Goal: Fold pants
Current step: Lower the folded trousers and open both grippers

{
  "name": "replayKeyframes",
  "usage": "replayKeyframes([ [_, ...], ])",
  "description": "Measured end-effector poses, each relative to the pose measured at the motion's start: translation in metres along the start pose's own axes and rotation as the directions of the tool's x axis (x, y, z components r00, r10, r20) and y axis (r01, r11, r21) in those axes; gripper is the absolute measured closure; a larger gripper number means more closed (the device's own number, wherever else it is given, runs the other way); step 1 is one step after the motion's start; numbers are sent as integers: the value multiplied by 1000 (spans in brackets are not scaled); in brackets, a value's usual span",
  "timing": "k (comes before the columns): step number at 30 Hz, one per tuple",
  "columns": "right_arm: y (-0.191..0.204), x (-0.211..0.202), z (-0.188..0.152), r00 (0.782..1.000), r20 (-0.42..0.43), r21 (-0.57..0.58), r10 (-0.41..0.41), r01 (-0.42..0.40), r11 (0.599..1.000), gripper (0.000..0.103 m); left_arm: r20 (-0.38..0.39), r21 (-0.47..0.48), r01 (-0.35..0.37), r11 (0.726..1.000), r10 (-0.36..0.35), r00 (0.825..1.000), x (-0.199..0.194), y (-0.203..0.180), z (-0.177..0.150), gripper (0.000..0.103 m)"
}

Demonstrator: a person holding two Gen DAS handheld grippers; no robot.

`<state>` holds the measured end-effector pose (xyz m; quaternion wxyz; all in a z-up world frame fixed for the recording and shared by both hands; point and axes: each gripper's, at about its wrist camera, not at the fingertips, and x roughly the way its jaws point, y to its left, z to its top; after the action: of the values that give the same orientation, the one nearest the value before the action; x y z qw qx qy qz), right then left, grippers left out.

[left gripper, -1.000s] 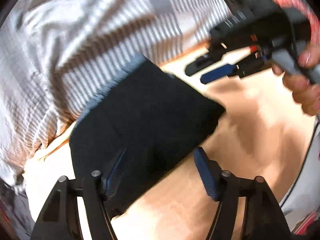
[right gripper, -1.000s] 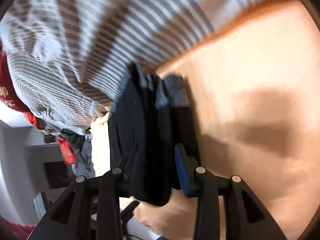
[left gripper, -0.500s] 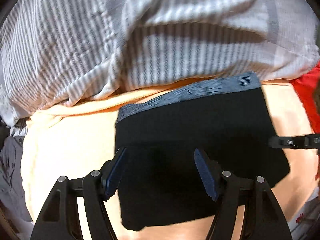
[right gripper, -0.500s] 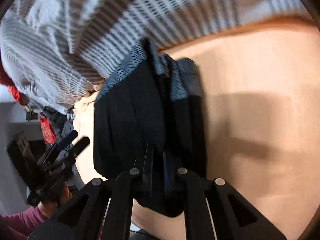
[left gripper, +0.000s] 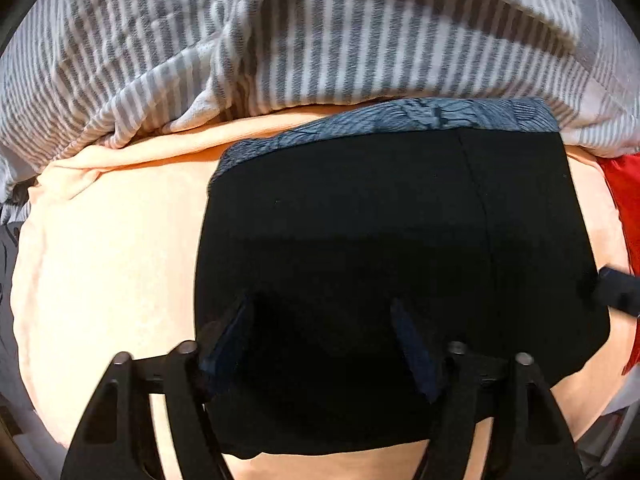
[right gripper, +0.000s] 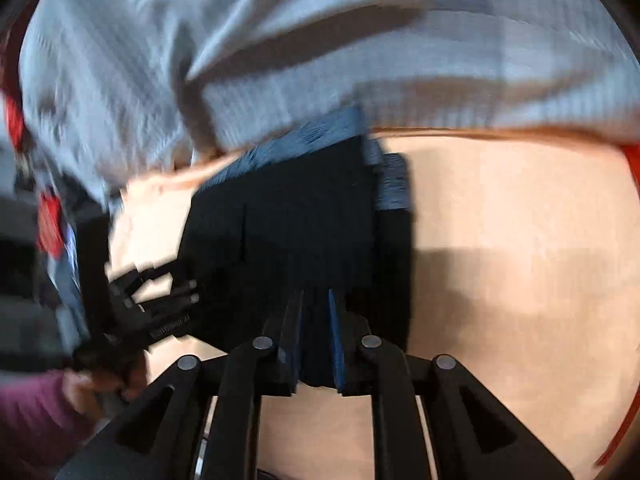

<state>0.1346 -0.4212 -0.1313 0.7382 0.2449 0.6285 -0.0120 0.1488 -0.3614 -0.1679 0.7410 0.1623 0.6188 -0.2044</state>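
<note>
The black pants (left gripper: 380, 220) lie folded into a thick rectangle on the peach sheet (left gripper: 108, 260), blue-grey waistband (left gripper: 400, 120) at the far edge. My left gripper (left gripper: 320, 340) points straight down over their near half, its jaws wide apart and opening, with only flat fabric under them. In the right wrist view the pants (right gripper: 304, 220) show stacked layers. My right gripper (right gripper: 316, 336) has the near edge of the fold between its narrow jaws, which are opening; dark cloth still fills the gap. The right gripper's tip (left gripper: 616, 292) shows at the pants' right side.
A grey and white striped blanket (left gripper: 320, 40) is bunched along the far side, touching the waistband. Red cloth (left gripper: 624, 200) lies at the right edge. A hand in a maroon sleeve (right gripper: 36, 408) holds the left gripper (right gripper: 160, 292). Bare sheet (right gripper: 520, 240) spreads right of the pants.
The left gripper swung round and sank over the pants, now square to them. The right gripper pinched the fold's edge tight, then its jaws parted a little; its view is blurred from moving.
</note>
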Motion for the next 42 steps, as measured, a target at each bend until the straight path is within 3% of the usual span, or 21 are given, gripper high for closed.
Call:
replayKeyframes([
  [2,7,19,-3,995,-41,-46,-90,88,995,83,-8,-14,15,1000,-15,1000,3,4,-1,23],
  [4,3,32,-5,992,-61,-35,-113,111,993,83,-3,-8,16,1000,-16,1000,4,3,-3,23],
  [9,-14,41,-2,995,-63,81,-78,83,993,83,7,1,4,1000,-4,1000,1,6,-5,23],
  [25,-11,42,-2,995,-56,69,-87,91,993,80,1,3,4,1000,-4,1000,4,4,-3,23],
  [28,-9,43,0,996,-58,73,-64,69,995,69,1,5,4,1000,-4,1000,4,4,-3,23],
  [30,-6,44,1,997,-58,69,-48,52,996,52,1,3,4,1000,-4,1000,4,4,-3,23],
  [33,5,47,2,997,-54,31,-51,53,998,39,1,3,6,1000,-6,1000,4,4,-3,23],
  [38,28,51,-2,989,-45,-89,-139,135,987,34,1,0,8,1000,-8,1000,6,5,-4,23],
  [42,29,49,-2,990,-46,-103,-136,131,986,34,2,-2,14,1000,-14,1000,8,7,-4,23],
])
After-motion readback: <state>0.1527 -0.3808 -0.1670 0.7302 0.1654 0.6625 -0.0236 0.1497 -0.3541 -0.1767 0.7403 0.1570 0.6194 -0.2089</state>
